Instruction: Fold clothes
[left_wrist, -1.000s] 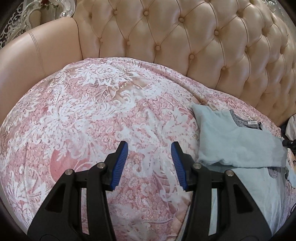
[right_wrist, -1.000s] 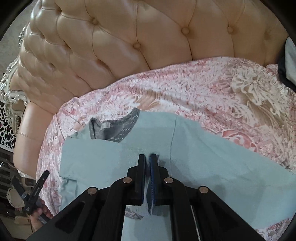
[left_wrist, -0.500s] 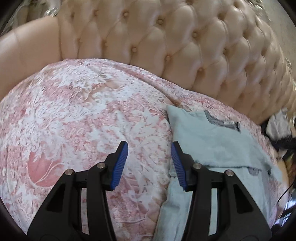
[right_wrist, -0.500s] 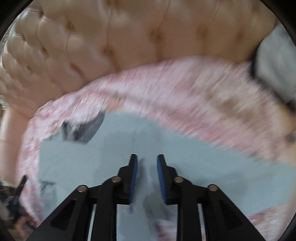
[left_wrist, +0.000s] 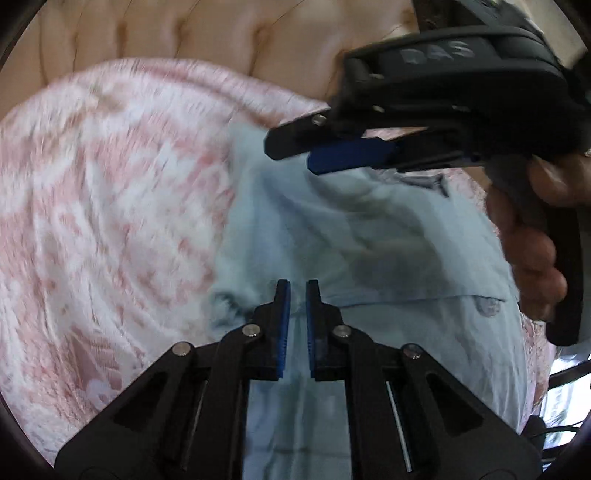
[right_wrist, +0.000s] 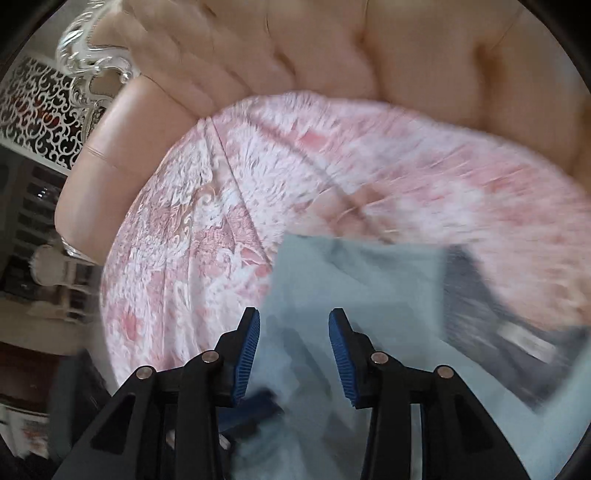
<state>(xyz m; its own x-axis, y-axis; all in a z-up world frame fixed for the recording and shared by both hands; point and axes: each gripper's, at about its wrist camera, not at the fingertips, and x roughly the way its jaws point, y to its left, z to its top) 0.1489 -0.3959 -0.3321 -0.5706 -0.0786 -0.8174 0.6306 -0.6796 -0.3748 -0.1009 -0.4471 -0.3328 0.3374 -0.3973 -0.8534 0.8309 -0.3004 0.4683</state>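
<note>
The pale blue shirt lies on the pink bedspread. Left gripper has just been closing, nearly clenched over its fabric; right gripper opening, released. Pinch one layer cleanly.

Blurred by motion: pink bedspread and tufted headboard; pale blue shirt cut off at lower edge.

A bedroom in a home. Ahead of the tool rises a tufted headboard behind a pink floral bedspread. An ornate white screen stands off left.
</note>
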